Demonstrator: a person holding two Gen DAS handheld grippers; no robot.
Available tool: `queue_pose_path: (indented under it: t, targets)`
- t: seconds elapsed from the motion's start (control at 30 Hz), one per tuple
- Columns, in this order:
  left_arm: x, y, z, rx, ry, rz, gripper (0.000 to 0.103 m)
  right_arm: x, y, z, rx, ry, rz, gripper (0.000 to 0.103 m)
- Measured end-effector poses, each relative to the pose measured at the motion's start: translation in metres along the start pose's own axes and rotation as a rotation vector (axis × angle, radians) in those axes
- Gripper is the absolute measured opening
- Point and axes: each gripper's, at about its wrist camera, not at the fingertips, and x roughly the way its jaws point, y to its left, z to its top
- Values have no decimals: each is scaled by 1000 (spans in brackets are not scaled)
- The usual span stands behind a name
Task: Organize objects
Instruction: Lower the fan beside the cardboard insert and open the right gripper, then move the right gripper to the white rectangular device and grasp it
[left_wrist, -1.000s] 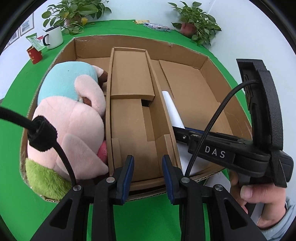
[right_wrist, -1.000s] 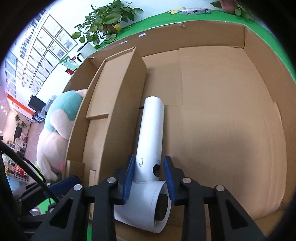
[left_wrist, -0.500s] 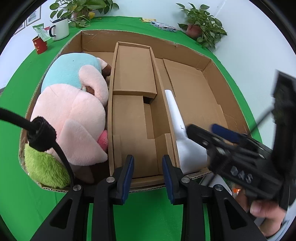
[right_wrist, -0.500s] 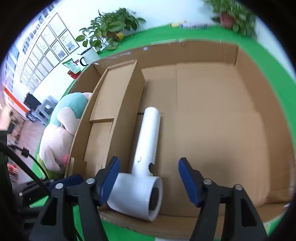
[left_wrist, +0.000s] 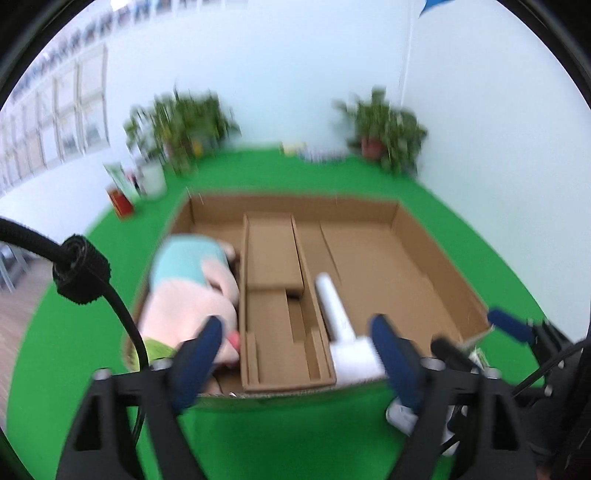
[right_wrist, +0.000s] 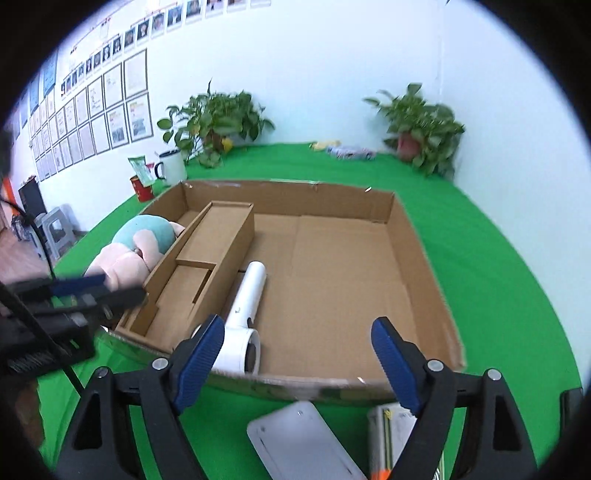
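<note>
Partway: plush toy (right_wrist: 136, 251) and white hair dryer (right_wrist: 243, 310) lie in the cardboard box (right_wrist: 417, 266); both tongs, left (left_wrist: 295, 354) and right (right_wrist: 295, 354), gape empty; flat white device (right_wrist: 303, 439) and packet (right_wrist: 391, 424) wait outside on the counter (right_wrist: 498, 295).

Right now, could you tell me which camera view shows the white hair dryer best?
The right wrist view: the hair dryer is sharp there, lying in the cardboard box beside the divider, barrel opening visible. The left wrist view is motion-blurred and shows it partly hidden behind a tool finger.
</note>
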Motion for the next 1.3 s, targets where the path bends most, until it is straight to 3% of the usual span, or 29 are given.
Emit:
queue_pose_path:
  t: [0.13,0.27,0.47,0.53,0.67,0.83,1.0,1.13,1.3]
  targets:
    - [-25,-15,-2,38,-81,24,93,-15,-5,-15,-13,-23,-28,84]
    - [-28,-26,-7,29,-85,21,93,-24,-16,-25,-5,-47,-35,85]
    - [-35,-28,-21,21,-81,24,93,-35,-21,-37,-11,-82,23,85]
    - [-36,-27,-25,25,-74,18,93,-39,-19,-43,-40,-102,58,85]
    - [-44,-13,-36,46,-64,27,93,-53,-21,-72,-113,-120,228,85]
    - [-26,4,-50,-70,49,-51,92,-44,-17,-90,-167,-49,261,85]
    - [-16,-11,-67,-28,124,-93,92,-18,-3,-86,-249,76,321,85]
    - [-10,-8,-80,-69,170,-117,92,-4,9,-88,-291,130,302,84]
    - [-7,4,-93,-109,200,-131,92,23,3,-85,-251,219,238,81]
